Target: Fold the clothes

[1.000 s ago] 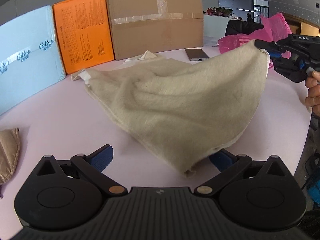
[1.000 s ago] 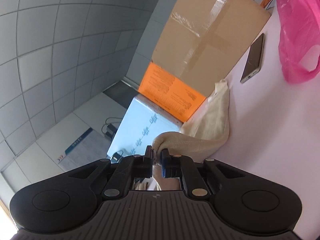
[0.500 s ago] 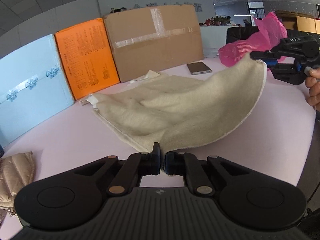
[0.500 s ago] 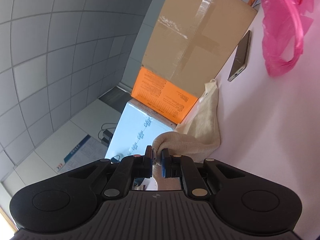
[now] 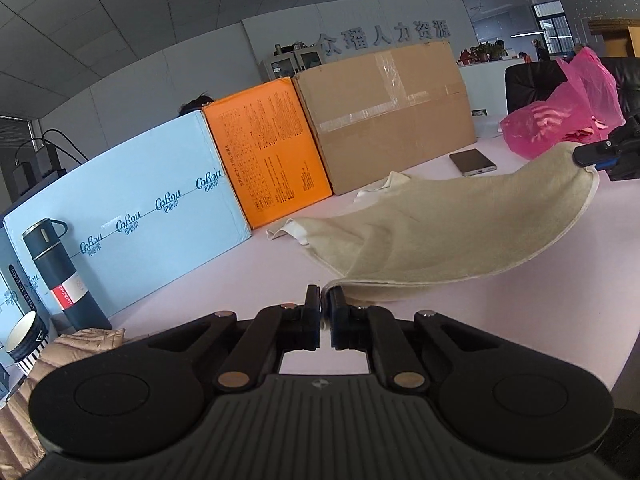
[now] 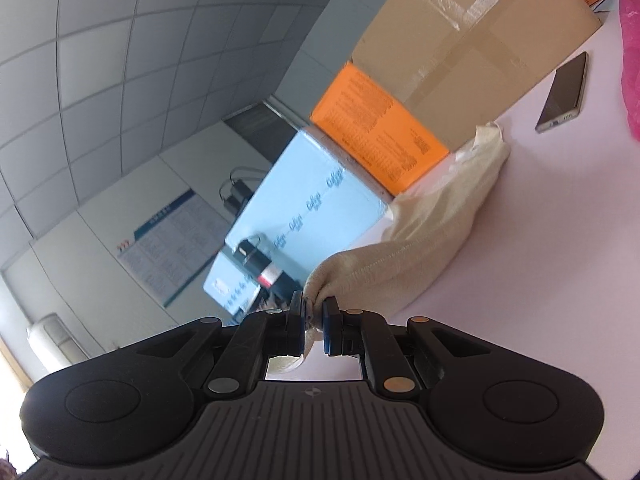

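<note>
My left gripper [image 5: 325,312] is clamped on the near corner of the beige garment [image 5: 452,224] – the cloth runs away ahead and to the right, its far edge resting on the table [image 5: 200,280]. My right gripper [image 6: 314,322] pinches the other raised corner – both equally placed to carry the fold toward that far edge

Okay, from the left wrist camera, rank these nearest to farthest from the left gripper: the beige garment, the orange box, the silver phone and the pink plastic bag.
1. Beige garment: its near corner is pinched in the left gripper.
2. Orange box: standing ahead, slightly left.
3. Silver phone: flat on the table, beyond the garment, right of centre.
4. Pink plastic bag: far right, past the phone.
</note>
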A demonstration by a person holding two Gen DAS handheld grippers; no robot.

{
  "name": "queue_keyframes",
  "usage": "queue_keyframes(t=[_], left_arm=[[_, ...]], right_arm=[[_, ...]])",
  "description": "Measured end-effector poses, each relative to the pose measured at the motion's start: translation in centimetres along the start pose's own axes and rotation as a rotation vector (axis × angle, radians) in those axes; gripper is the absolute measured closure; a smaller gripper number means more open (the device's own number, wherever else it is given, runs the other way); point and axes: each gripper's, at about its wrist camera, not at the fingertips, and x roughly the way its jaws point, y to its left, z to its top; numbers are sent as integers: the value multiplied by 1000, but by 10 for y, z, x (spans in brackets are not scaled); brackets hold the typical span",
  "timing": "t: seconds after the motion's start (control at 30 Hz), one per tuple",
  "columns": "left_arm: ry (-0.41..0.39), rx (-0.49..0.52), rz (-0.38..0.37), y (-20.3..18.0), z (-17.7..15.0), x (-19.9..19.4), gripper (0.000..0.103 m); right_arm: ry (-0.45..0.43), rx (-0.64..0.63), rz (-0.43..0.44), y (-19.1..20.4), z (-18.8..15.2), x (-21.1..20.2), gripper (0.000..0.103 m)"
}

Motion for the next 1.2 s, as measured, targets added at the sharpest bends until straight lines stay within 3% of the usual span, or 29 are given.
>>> queue_keyframes(t=[0.13,0.27,0.37,0.43,0.5,0.57,0.7,0.87,0.97,1.2], left_arm=[[73,18,-43,0,-19,2,99],[164,72,-119,-6,-42,2,96],[153,102,-156,-6,-52,-12,78],[119,86,-174,0,-52,-22,43],[61,46,-171,11,-48,-34,23],[8,2,-156,22,-39,-40,22],[-67,-117,-96,42,-16,-36,19],[-31,-224,-70,53,21,-4,18],[-9,-214,-62,51,42,19,17],[-3,-150,-10,43,84,76,17]], right_arm=[[51,34,-70,-9,-16,-5,95],[53,74,-149,-21,-25,-19,88],[23,63,-173,-20,-29,-35,72],[1,32,-195,-14,-29,-45,59],[-24,-2,-218,-8,-27,-53,45],[-56,-33,-231,-3,-24,-61,30],[-113,-53,-190,3,-12,-61,23],[-71,-119,-167,18,15,-32,15],[-51,-212,-161,32,35,-14,12],[-129,-594,-319,63,71,23,0]])
